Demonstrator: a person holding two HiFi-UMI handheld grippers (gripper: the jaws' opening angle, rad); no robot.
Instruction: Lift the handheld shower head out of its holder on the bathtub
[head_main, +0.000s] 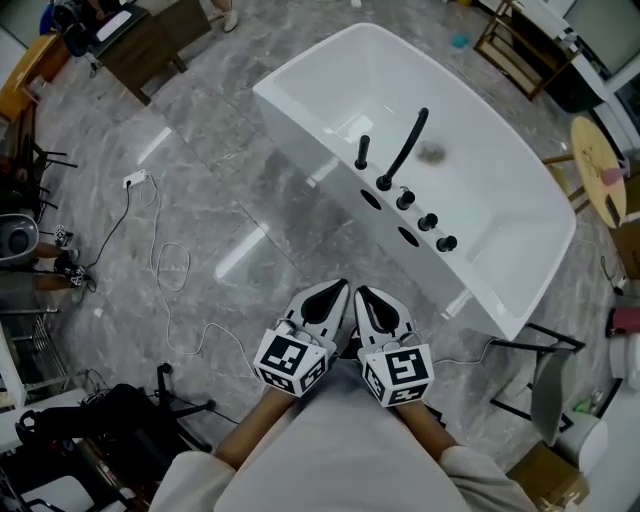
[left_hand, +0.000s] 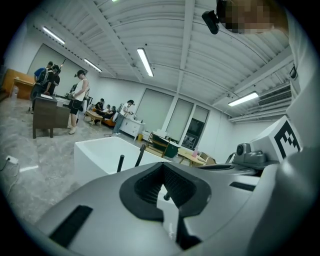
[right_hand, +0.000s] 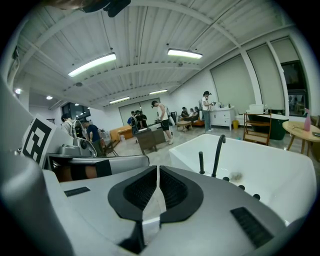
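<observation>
Nearest my head camera, the left claw (head_main: 336, 290) and the right claw (head_main: 367, 294) sit side by side at lower centre. Each has its jaws together with nothing gripped. The handheld shower head (head_main: 362, 152), a short black upright stick, stands in its holder on the rim of the white bathtub (head_main: 290, 125), above the claws in the frame and well apart from them. Just right of it rises the curved black spout (head_main: 408, 145). From there a row of black knobs (head_main: 427, 221) runs toward lower right. Grey marble floor (head_main: 200, 190) surrounds the tub, and a white cable (head_main: 165, 265) trails across it at left.
</observation>
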